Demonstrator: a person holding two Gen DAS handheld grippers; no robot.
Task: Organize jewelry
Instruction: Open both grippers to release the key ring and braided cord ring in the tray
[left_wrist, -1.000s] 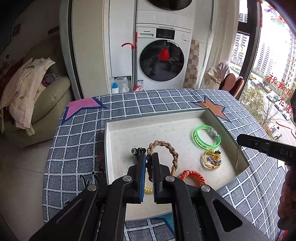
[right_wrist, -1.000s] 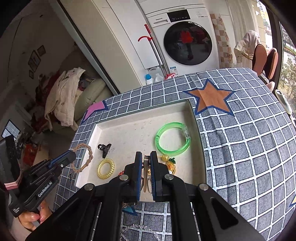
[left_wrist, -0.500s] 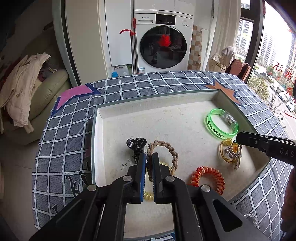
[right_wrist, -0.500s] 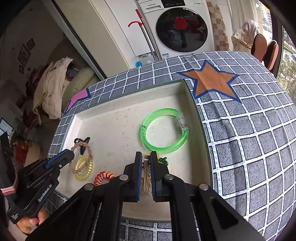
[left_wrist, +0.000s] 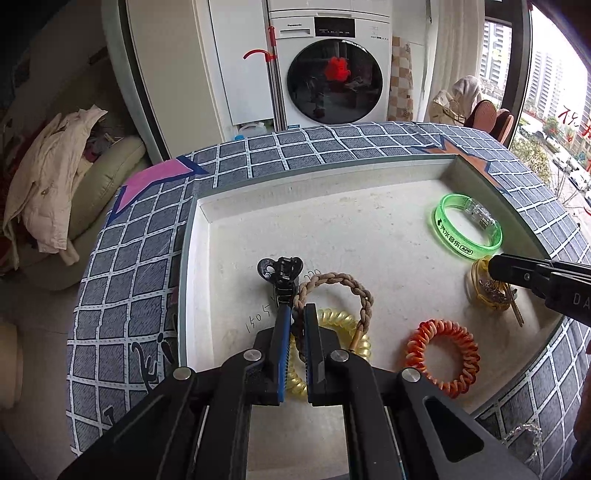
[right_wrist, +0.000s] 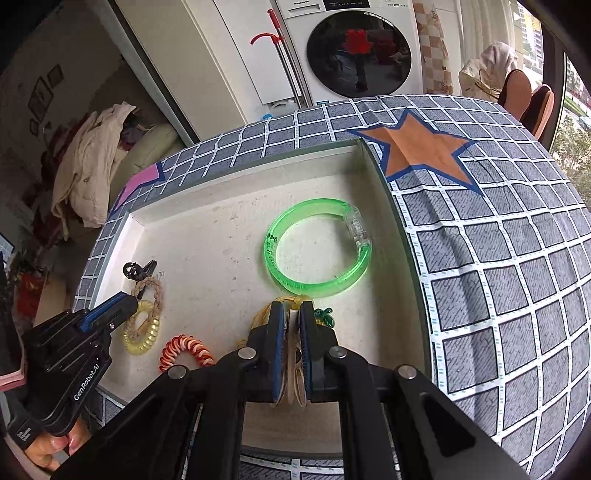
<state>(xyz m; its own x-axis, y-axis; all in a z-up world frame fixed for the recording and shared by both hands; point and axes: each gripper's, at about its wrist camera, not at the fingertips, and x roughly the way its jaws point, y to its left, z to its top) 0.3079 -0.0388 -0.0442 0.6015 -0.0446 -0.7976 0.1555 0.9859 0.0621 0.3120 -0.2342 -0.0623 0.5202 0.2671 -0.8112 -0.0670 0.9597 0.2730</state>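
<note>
**Jewelry set down in tray**

Braided band pinched in left gripper jaws, resting over yellow coil at 6 o'clock of tray. Best released low, clear of black clip. Right gripper jaws clamped on thin pale pieces, beside green bangle at 3 o'clock. Orange coil nearby.

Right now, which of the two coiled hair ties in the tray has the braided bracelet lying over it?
The yellow coil: the braided bracelet, held in the left tongs, crosses it. The orange coil lies apart to its right, touching nothing.
</note>
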